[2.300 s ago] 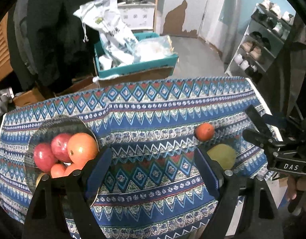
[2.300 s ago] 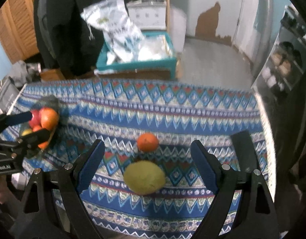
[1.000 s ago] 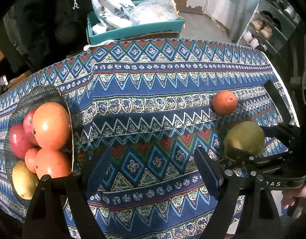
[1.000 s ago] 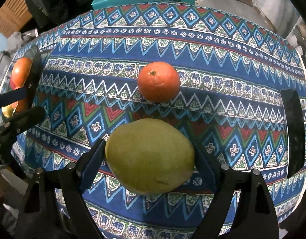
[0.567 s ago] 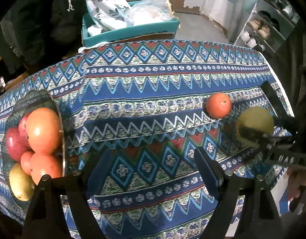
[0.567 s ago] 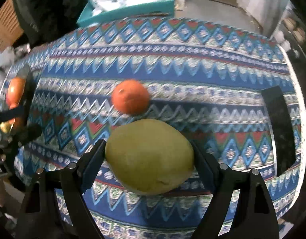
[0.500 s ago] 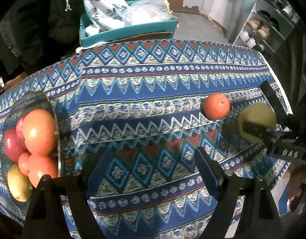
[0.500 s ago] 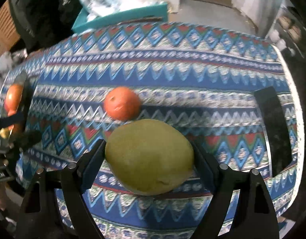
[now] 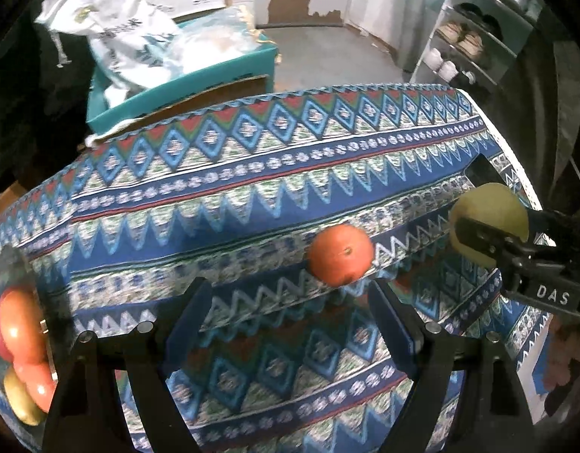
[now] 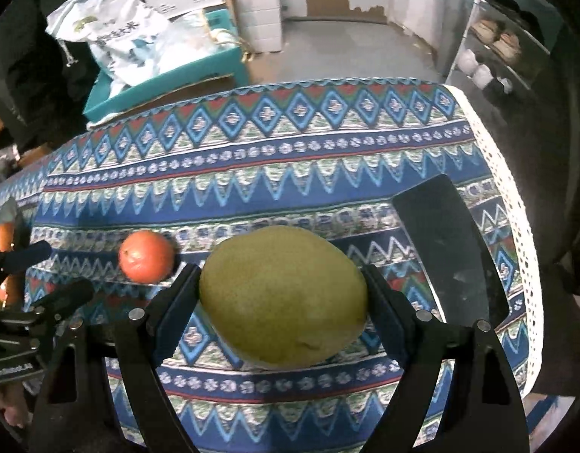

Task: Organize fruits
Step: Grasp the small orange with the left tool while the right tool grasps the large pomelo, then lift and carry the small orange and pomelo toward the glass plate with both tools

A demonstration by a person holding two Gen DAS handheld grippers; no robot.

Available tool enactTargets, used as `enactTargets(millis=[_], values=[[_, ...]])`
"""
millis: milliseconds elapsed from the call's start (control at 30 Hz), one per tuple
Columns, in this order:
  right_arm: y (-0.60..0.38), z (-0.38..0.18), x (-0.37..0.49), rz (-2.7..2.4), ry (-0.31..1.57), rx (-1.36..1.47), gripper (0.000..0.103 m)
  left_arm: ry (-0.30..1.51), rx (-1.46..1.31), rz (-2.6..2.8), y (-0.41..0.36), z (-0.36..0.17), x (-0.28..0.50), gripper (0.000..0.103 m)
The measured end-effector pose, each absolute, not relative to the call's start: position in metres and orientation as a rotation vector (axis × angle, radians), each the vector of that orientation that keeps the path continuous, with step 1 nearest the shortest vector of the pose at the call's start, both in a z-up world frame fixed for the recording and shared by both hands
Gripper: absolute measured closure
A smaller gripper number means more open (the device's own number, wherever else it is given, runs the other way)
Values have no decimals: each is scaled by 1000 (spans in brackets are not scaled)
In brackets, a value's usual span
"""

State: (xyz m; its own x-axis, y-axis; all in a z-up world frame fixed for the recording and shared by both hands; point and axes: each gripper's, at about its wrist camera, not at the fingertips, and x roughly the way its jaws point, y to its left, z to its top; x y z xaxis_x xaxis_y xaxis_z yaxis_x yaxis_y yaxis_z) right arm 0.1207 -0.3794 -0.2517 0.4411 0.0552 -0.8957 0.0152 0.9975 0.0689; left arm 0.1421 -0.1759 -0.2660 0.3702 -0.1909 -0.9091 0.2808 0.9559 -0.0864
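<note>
I am gripping the green mango (image 10: 284, 296) between my right gripper (image 10: 286, 302) pads, lifted clear of the patterned tablecloth (image 10: 290, 158). My left gripper (image 9: 290, 324) is hanging released, nothing between its fingers. The orange (image 9: 341, 255) is lying just beyond at one o'clock; the fruit bowl (image 9: 14, 268) is sitting at nine o'clock.

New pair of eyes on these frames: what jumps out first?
The big yellow-green fruit, clamped between the right gripper's blue pads and held above the patterned tablecloth. Next, the lone orange lying on the cloth just beyond the open, empty left gripper. At the far left edge of the left wrist view sits a bowl of fruit.
</note>
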Motion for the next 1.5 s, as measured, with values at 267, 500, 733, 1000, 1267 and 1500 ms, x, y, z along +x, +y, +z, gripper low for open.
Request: enactTargets(millis=[267,500,733,1000,1267,1500], values=[[-393,-256,121,2,1111,74,19,1175,98,-336,-206,-285,154,17],[-407,-264,120,-6,1123,95,19,1208,99,-337,-217,-304,160,24],[-411,-268,121,-4,1128,101,19,1210,117,-341,-223,-310,163,54],[-408,-265,121,-3,1118,82,19,1187,120,-346,-222,-298,157,56],[-401,-243,115,5,1074,59,19,1115,98,-359,-214,-257,146,56],[-393,-214,108,32,1031,42,19,1072,54,-351,-198,-225,133,56]])
